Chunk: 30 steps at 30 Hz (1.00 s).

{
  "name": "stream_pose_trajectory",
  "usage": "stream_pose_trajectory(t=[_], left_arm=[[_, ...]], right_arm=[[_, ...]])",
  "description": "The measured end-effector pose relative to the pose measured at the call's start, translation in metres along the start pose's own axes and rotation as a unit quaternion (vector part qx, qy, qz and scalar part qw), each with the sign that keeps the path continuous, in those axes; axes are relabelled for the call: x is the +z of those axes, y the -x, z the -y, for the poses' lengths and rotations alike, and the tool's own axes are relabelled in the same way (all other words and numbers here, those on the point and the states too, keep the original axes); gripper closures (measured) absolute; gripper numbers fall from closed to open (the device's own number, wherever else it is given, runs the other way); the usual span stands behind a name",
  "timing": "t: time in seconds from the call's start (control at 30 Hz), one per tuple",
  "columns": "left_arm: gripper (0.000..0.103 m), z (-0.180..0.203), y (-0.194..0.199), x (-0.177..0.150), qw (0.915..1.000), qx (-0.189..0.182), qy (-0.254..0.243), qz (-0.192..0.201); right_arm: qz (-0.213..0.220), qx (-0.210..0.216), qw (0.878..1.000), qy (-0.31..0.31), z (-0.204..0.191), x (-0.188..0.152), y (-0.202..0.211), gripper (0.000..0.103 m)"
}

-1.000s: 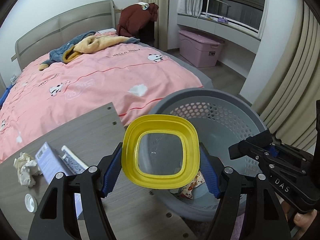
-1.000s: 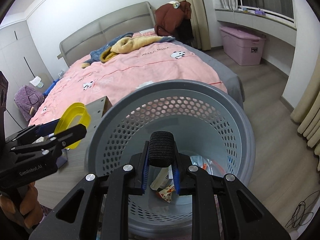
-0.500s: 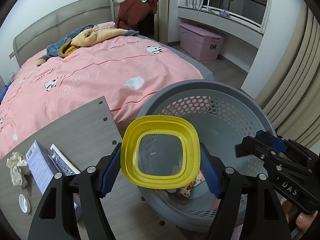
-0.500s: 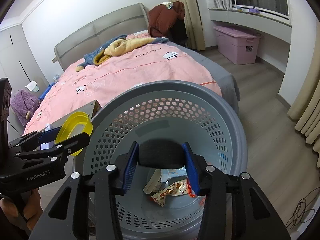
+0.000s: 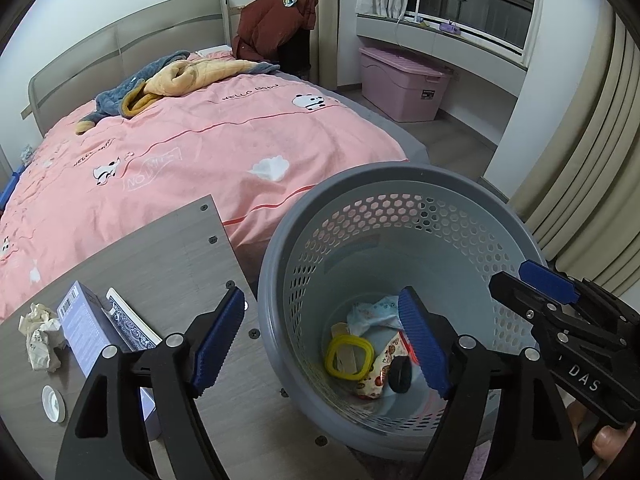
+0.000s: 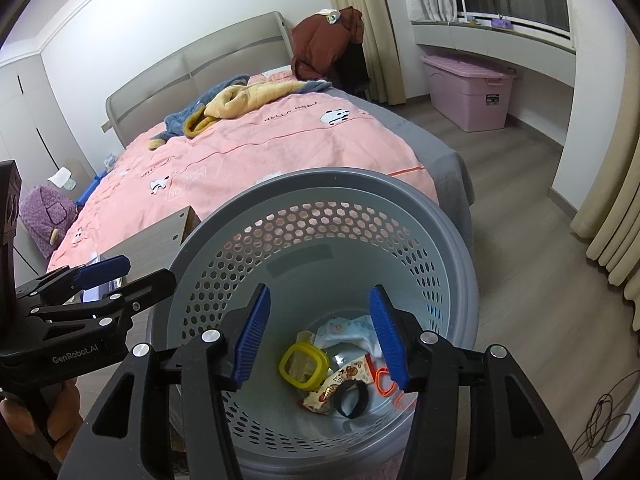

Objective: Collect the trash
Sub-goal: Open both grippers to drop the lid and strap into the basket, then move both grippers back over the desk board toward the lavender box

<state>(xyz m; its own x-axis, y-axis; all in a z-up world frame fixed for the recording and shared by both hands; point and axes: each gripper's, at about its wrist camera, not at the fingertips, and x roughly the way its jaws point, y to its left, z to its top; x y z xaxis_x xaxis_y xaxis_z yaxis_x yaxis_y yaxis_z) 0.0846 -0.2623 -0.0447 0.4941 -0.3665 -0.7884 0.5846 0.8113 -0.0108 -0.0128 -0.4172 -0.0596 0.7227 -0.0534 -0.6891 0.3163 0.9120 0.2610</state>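
A grey perforated basket (image 5: 280,248) (image 6: 460,248) stands beside the wooden table (image 5: 160,248). On its bottom lie a yellow lid (image 5: 349,357) (image 6: 304,366), a black ring (image 5: 401,375) (image 6: 351,399) and several wrappers (image 6: 348,330). My left gripper (image 5: 320,336) hangs over the basket's left rim with its jaws opening and nothing between them. My right gripper (image 6: 320,336) hovers above the basket's mouth, its jaws also opening and empty. Crumpled paper (image 5: 40,334), a blue box (image 5: 86,326) and a small white cap (image 5: 53,403) lie on the table.
A pink bed (image 5: 200,148) with a blue and yellow blanket (image 5: 168,80) fills the background. A pink storage box (image 5: 400,84) stands under the window, curtains (image 5: 592,168) hang at the right, and a cable (image 6: 600,424) lies on the floor.
The left gripper let go of the yellow lid and the right gripper let go of the black ring. Both now lie in the basket, and both pairs of jaws stand wider.
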Motion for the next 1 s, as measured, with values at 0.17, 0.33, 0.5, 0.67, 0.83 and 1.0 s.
stream_pose_trajectory(t=[0.17, 0.33, 0.5, 0.67, 0.83, 1.0], left_arm=[[0.027, -0.002, 0.004, -0.002, 1.0, 0.006, 0.003, 0.003], [0.027, -0.006, 0.008, -0.004, 0.9999, 0.013, 0.011, 0.003], [0.027, -0.011, 0.013, -0.007, 0.9996, 0.022, 0.017, 0.006], [0.027, -0.018, 0.024, -0.012, 0.9991, 0.03, 0.025, 0.015], [0.027, -0.029, 0.036, -0.019, 0.9984, 0.037, 0.037, 0.023], [0.027, -0.045, 0.047, -0.028, 0.997, 0.049, 0.052, 0.031]], right_arm=[[-0.003, 0.001, 1.0, -0.002, -0.001, -0.002, -0.001, 0.051], [-0.006, 0.003, 1.0, -0.004, -0.002, -0.005, -0.001, 0.049], [-0.006, 0.006, 1.0, -0.004, -0.006, -0.007, 0.001, 0.045], [-0.005, 0.01, 1.0, 0.001, -0.015, -0.011, 0.005, 0.04], [-0.004, 0.015, 1.0, 0.01, -0.027, -0.016, 0.009, 0.034], [-0.004, 0.026, 0.999, 0.023, -0.043, -0.02, 0.012, 0.026]])
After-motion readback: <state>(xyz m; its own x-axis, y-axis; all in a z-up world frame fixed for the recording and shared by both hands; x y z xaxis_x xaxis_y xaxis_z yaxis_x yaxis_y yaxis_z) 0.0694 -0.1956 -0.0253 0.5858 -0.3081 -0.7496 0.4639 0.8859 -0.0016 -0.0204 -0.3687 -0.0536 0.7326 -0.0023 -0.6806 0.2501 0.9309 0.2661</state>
